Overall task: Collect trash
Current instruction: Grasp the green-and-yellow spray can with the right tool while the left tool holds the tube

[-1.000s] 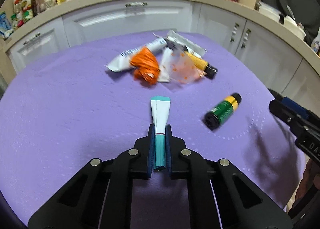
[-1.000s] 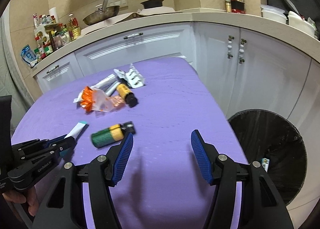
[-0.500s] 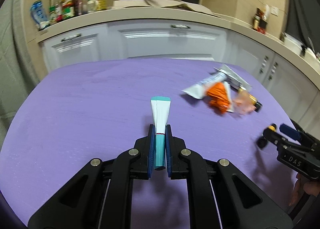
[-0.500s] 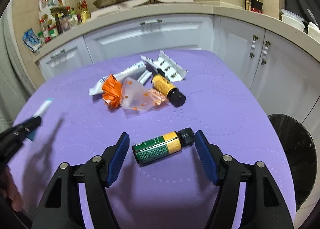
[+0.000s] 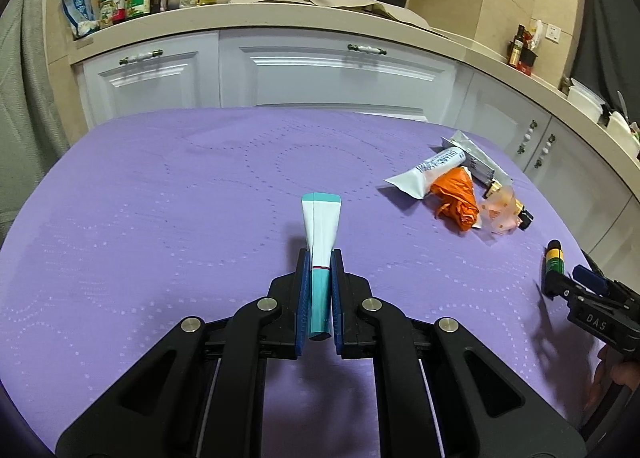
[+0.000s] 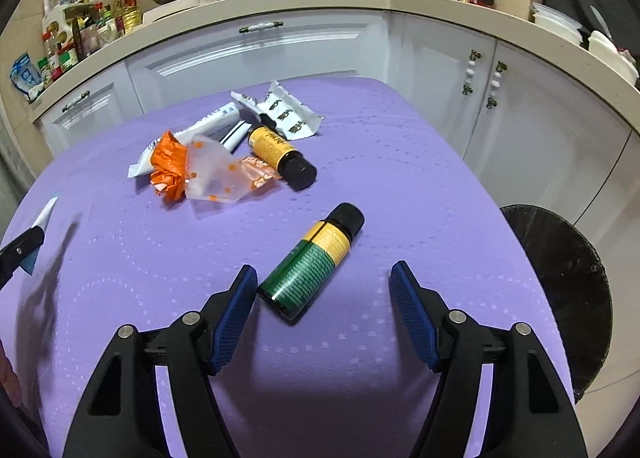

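Note:
My left gripper (image 5: 320, 262) is shut on a white and teal tube (image 5: 321, 234) and holds it above the purple table (image 5: 160, 198). My right gripper (image 6: 324, 278) is open, its fingers either side of the base of a green and yellow bottle (image 6: 314, 260) lying on the table. That bottle also shows at the right edge of the left wrist view (image 5: 555, 262). A trash pile lies further back: an orange wrapper (image 6: 168, 162), a clear dotted wrapper (image 6: 216, 178), a white tube (image 6: 200, 130), a yellow bottle (image 6: 280, 152) and a blister pack (image 6: 288, 114).
A black trash bin (image 6: 568, 290) stands on the floor past the table's right edge. White kitchen cabinets (image 6: 280, 54) and a cluttered counter curve round the far side of the table.
My right gripper has moved forward and left over the table until its open fingers flank the green bottle. My left gripper has swung left with the tube, away from the pile.

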Demonstrator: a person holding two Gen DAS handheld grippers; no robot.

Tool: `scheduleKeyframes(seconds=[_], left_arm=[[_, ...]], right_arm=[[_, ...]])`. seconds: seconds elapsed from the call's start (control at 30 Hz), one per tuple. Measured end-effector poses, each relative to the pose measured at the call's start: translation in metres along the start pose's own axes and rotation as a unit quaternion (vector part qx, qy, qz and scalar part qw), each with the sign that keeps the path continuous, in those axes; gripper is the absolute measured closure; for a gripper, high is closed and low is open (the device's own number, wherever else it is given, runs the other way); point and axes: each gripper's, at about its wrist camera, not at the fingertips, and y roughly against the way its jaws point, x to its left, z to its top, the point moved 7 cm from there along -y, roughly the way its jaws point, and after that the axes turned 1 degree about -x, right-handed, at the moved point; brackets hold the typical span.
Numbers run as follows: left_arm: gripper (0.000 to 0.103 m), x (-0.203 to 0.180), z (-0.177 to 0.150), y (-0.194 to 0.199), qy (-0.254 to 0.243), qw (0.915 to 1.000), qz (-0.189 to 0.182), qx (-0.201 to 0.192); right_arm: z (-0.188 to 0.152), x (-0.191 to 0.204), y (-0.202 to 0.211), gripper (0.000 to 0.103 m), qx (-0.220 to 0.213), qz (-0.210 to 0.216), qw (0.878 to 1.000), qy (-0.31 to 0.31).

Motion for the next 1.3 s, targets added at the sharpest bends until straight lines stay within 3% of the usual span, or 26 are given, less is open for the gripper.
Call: scheduleKeyframes(seconds=[0.33,0.7,0.8,1.07,1.3], left_arm=[[0.093,-0.003,-0.004,-0.002,0.0,1.0,-0.009,0.003],[0.093,-0.012,-0.004,-0.003,-0.006,0.9999,-0.011,0.003],[0.093,-0.015,-0.004,-0.005,-0.004,0.9999,-0.01,0.003],[0.093,-0.027,-0.005,-0.002,-0.012,0.9998,-0.014,-0.001],[0.093,-0.069,-0.002,0.012,-0.032,0.9985,-0.042,-0.016]], right_arm=[[-0.002,-0.002,-0.006,0.064,0.015,0.01,1.0,-0.001],[0.012,0.007,-0.014,0.065,0.014,0.027,0.999,0.015],[0.008,0.007,-0.016,0.077,0.018,0.036,0.999,0.013],[0.009,-0.002,0.009,0.078,-0.021,0.038,0.999,0.012],[0.012,-0.03,0.042,0.078,-0.054,0.029,0.998,0.003]])
